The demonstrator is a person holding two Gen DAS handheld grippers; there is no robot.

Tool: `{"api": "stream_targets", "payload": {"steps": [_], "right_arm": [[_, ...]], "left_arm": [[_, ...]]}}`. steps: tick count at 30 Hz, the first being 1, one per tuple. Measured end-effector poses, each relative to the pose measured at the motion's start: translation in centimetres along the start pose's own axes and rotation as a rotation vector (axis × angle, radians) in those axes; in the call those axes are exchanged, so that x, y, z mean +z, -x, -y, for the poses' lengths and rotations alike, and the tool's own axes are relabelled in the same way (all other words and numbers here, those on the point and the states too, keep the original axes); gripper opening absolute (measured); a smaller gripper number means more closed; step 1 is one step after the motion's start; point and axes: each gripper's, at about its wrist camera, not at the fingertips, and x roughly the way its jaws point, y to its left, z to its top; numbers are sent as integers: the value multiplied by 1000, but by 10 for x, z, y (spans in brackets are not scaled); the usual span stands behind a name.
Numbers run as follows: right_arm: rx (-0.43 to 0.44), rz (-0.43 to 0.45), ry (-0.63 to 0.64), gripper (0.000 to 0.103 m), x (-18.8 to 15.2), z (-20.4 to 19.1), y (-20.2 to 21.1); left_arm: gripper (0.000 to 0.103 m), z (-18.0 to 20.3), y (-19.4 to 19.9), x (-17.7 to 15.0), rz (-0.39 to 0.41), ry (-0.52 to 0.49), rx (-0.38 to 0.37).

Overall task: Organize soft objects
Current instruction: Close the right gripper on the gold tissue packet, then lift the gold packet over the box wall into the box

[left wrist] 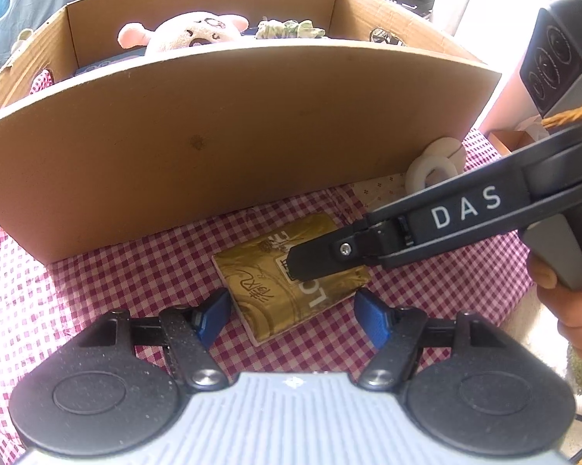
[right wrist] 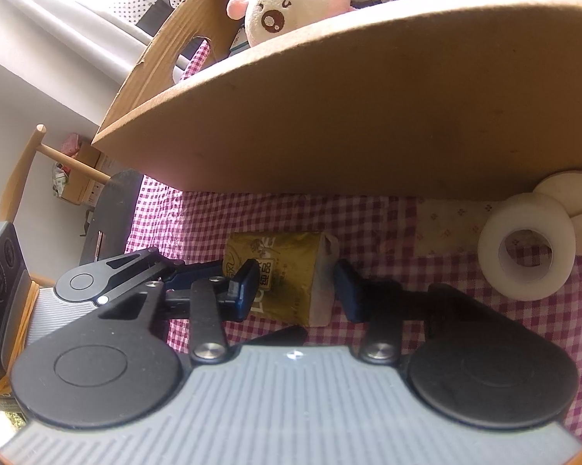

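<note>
**Gold pack between two claws, box just beyond**

Lying flat on the checked table (left wrist: 97, 290): a gold tissue pack (left wrist: 275, 294), just ahead of the left claw (left wrist: 292, 316). Left claw spread wide, blue fingers (left wrist: 213, 319) to either side of the pack's near corner, clear of it and gripping nothing.

Reaching in from the right, over the pack's far end: the right claw (right wrist: 296, 288). From the left wrist, only one black finger seen, covering part of the pack's print; the other finger hidden behind it. From the right wrist, pack (right wrist: 291, 283) sitting between the two fingers, left finger (right wrist: 246, 288) overlapping its face, right finger close beside its pale end. Half spread; whether the pads actually press the pack, cannot tell. No sign of the pack lifted.

Beyond both claws, a cardboard box (left wrist: 221, 135), its near wall blocking most of the inside. Above the rim, only the head of a pink-eared plush (left wrist: 197, 33) and a scrap of green fabric (left wrist: 291, 29).

Ahead and right of the right claw, white rings (right wrist: 527, 252) against the box foot, the rear one partly hidden.

At the right edge of the left view, a hand (left wrist: 570, 310) on the handle, cut off.
</note>
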Motion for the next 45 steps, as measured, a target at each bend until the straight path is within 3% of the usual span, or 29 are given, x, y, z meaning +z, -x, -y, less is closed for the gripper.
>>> {"api": "stream_targets", "payload": {"steps": [15, 37, 45], "right_arm": [[-13, 22, 38, 41, -3, -3, 6], [-34, 25, 59, 44, -5, -6, -1], [-40, 32, 68, 41, -7, -14, 3]], "left_arm": [[71, 15, 1, 0, 4, -24, 57], [73, 16, 0, -9, 2, -28, 34], [73, 8, 9, -10, 22, 1, 20]]}}
